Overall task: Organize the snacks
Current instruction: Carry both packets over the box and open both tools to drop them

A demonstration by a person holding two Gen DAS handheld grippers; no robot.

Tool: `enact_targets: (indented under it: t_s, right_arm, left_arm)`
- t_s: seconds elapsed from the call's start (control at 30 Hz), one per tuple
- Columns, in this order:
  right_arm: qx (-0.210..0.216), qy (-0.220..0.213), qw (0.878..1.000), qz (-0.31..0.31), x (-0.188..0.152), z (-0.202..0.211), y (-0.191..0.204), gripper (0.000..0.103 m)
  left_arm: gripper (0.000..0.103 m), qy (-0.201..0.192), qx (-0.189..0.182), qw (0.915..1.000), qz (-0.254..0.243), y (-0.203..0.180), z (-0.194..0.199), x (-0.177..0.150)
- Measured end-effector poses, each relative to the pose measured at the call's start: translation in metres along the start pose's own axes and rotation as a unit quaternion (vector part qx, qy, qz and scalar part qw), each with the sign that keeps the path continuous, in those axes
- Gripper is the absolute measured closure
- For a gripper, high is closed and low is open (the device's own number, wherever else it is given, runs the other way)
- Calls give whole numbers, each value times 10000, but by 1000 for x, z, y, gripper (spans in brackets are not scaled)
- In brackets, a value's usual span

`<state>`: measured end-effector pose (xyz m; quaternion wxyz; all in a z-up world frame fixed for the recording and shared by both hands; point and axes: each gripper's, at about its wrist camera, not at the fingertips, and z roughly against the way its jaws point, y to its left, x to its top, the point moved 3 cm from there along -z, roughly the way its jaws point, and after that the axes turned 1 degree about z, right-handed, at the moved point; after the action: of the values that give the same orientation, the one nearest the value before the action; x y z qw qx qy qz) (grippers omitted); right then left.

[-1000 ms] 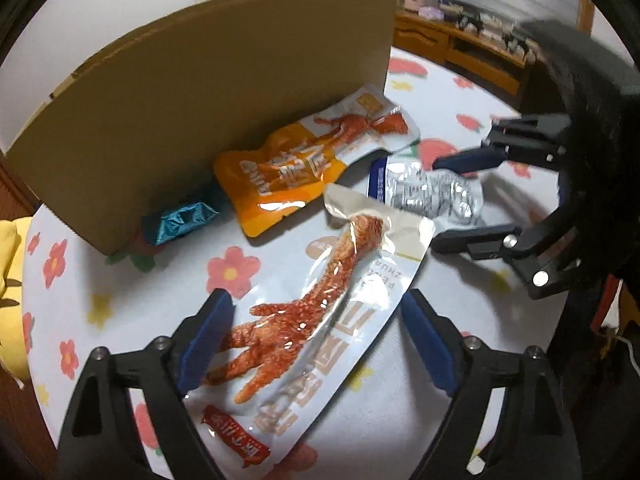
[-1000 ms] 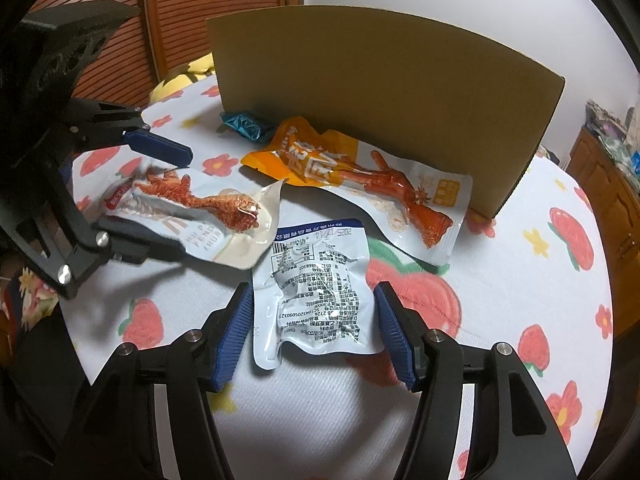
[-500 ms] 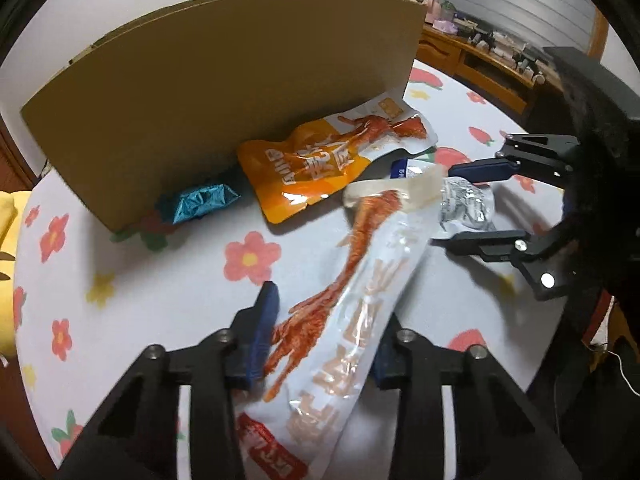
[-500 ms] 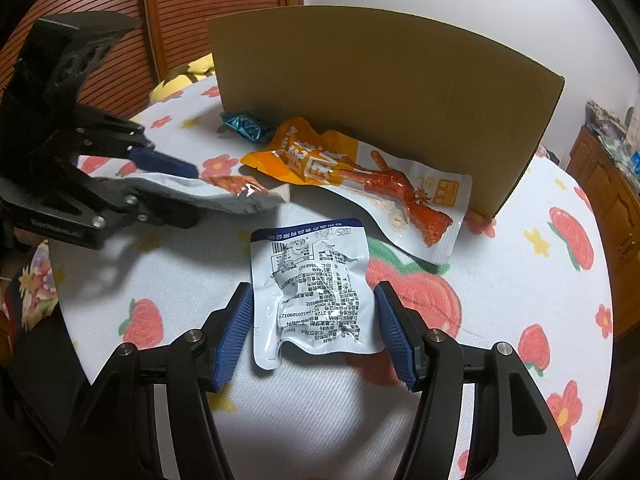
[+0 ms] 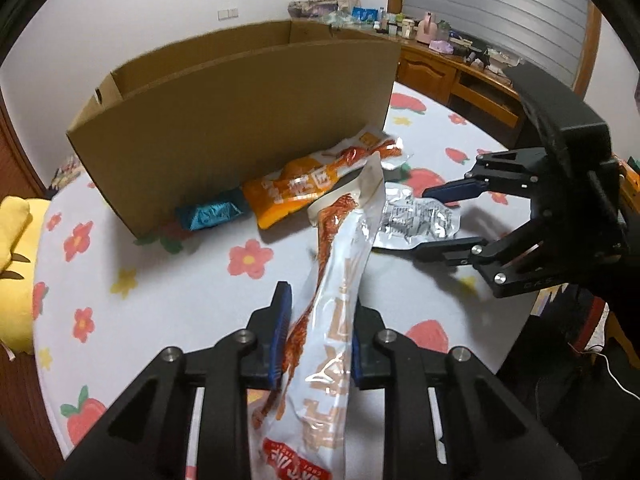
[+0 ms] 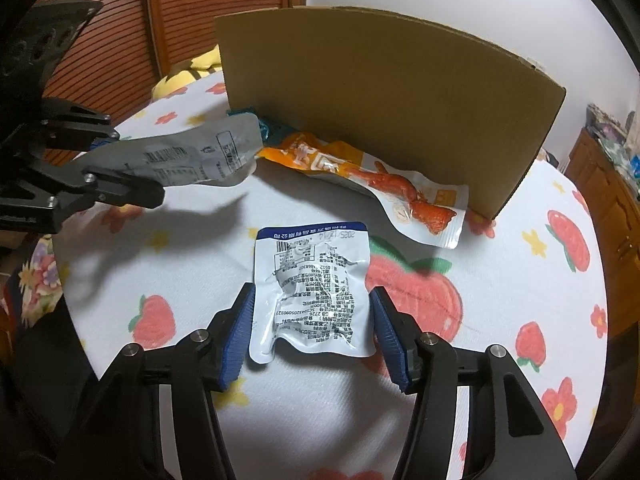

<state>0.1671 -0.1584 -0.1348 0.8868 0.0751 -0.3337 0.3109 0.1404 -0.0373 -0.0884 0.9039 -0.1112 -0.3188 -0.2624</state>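
Note:
My left gripper (image 5: 318, 336) is shut on a long white packet with a red chicken foot (image 5: 340, 276) and holds it tilted, clear of the table. The right wrist view shows that packet's grey back (image 6: 192, 156) in the left gripper (image 6: 128, 168). My right gripper (image 6: 312, 332) sits low over the table, its jaws closing around a crumpled silver packet with a blue top edge (image 6: 316, 280) that lies flat; the pads stand just beside its edges. An orange chicken-foot packet (image 5: 304, 188) and a teal wrapped candy (image 5: 208, 214) lie against an open cardboard box (image 5: 240, 112).
The round table wears a white cloth with flowers and strawberries (image 5: 172, 280). A yellow plush (image 5: 16, 264) sits past its left edge. A wooden cabinet with several small items (image 5: 460, 76) stands behind, and a slatted wooden door (image 6: 200, 8) is at the far left.
The left jaws closed on the chicken-foot packet and lifted it off the table. The right jaws narrowed slightly around the silver packet, which has not moved.

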Motion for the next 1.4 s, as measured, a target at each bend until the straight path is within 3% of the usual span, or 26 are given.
enact_targets:
  t_s: [0.5, 0.83, 1.13, 1.4]
  right_arm:
    - [-138, -642, 9978, -26, 32, 44, -10, 45]
    - [-329, -1241, 9917, 58, 96, 75, -34, 45]
    - [-319, -1351, 9903, -25, 140, 62, -66, 45]
    - [-284, -1133, 9931, -134, 161, 27, -91, 44]
  left_arm:
    - [81, -727, 206, 9971, 93, 4, 42, 41]
    - [81, -1245, 421, 9912, 168, 25, 59, 101]
    - [80, -1195, 709, 9900, 259, 57, 35, 151]
    - [80, -994, 816, 9908, 411, 81, -6, 182]
